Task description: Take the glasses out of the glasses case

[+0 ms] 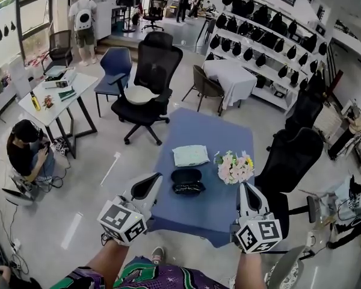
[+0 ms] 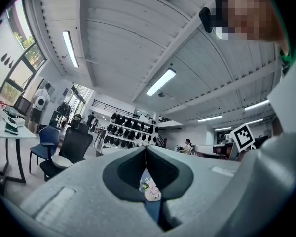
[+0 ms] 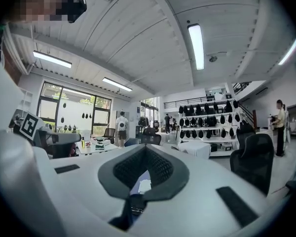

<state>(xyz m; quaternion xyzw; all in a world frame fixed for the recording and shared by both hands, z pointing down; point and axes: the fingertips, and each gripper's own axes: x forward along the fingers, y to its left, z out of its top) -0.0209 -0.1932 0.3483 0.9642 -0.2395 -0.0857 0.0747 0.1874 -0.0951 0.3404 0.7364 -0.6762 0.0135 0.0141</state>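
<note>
Left gripper [image 1: 153, 179]: closed. In its own view the jaw tips meet [image 2: 145, 149], with nothing held between them. It hangs off the near-left corner of the blue surface [image 1: 198, 125] and touches nothing.

Right gripper [image 1: 246, 187]: closed. Its own view shows the tips together [image 3: 145, 148] and nothing gripped. It hangs beside the near-right edge of the surface, clear of everything.

Case [image 1: 188, 181]: black, lying flat on the surface toward its near end, between the two grippers and apart from both. A pale cloth [image 1: 191, 155] lies just beyond it, and the flowers [image 1: 233, 167] stand just to its right.

Hard to make out:
- The case is small and dark in the head view. Whether it is open or closed, and what is in it, cannot be told.
- Both forearms are cut off at the bottom edge of the head view.
- Each gripper body fills the lower half of its own view and hides most of the surface.

View differences:
- Only the head view shows the whole layout.
- The left gripper view shows the flowers [image 2: 150, 189] and a strip of blue through the pad cut-out, but not the case.
- The right gripper view shows the cloth [image 3: 144, 185] through its cut-out, with a dark shape below it, possibly the case.
- Each gripper view catches the other gripper's marker cube [image 2: 243, 136] at its edge.
</note>
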